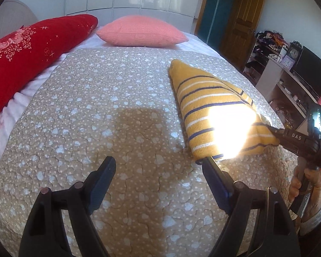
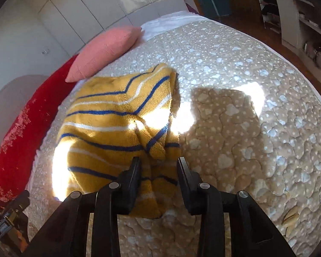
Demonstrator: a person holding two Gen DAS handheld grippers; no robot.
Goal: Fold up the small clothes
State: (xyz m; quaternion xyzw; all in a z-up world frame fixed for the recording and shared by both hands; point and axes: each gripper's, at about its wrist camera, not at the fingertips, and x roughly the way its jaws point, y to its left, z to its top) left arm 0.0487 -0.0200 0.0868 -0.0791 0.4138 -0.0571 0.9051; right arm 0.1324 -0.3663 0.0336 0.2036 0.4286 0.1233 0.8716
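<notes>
My right gripper (image 2: 158, 167) is nearer, jaws parted astride the sweater's (image 2: 117, 115) near corner; left gripper (image 1: 158, 167) gapes empty beside it.

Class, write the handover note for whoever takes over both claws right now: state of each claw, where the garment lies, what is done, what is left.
Left claw: open, empty, over the heart-patterned beige quilt, beside the garment.
Right claw: open, fingers straddling the near edge of the yellow knit sweater with blue and white stripes, not pressing it.
Sweater: lies on the quilt, folded into a compact bundle, one bunched flap on top.
Left: probably flatten that flap and tidy the fold.
</notes>
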